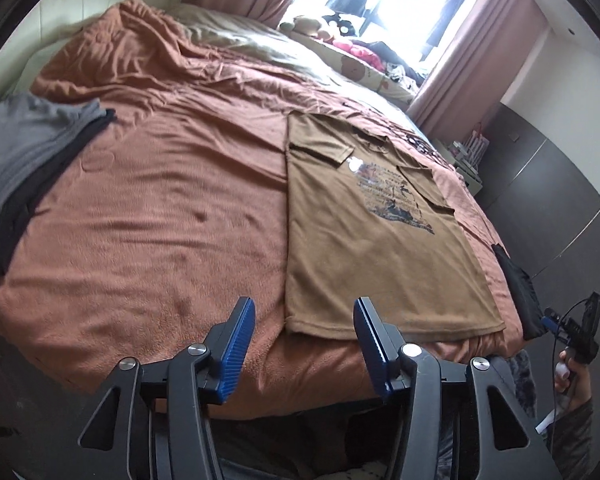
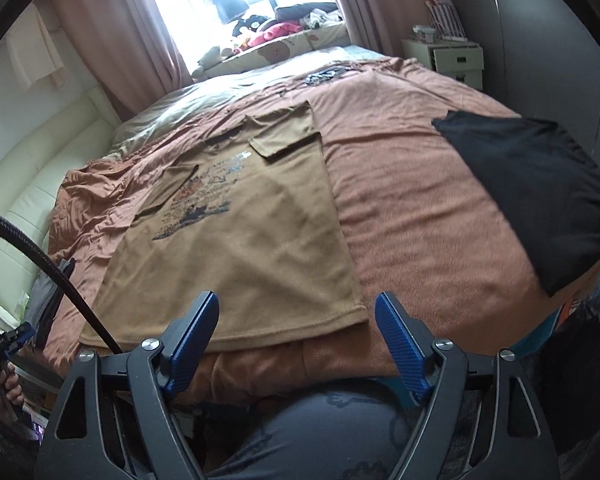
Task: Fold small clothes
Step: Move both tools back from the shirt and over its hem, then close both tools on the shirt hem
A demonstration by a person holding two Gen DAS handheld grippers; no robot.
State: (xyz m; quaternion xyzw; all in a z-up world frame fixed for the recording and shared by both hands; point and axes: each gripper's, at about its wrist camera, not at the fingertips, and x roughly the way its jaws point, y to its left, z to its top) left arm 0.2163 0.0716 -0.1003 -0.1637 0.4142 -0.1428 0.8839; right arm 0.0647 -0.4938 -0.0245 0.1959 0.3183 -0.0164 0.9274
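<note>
A tan T-shirt with a dark printed graphic lies flat on the orange bedspread, both sleeves folded in over the body, its hem at the bed's near edge. My left gripper is open, held just off the near edge by the hem's left corner. My right gripper is open too, hovering at the hem's right corner. Nothing is between either pair of blue fingers. The other gripper shows at the far right of the left wrist view, in a hand.
A black folded garment lies at the bed's right edge. A stack of grey and black folded clothes sits at the left. A white padded headboard, a windowsill with toys, and a white nightstand surround the bed.
</note>
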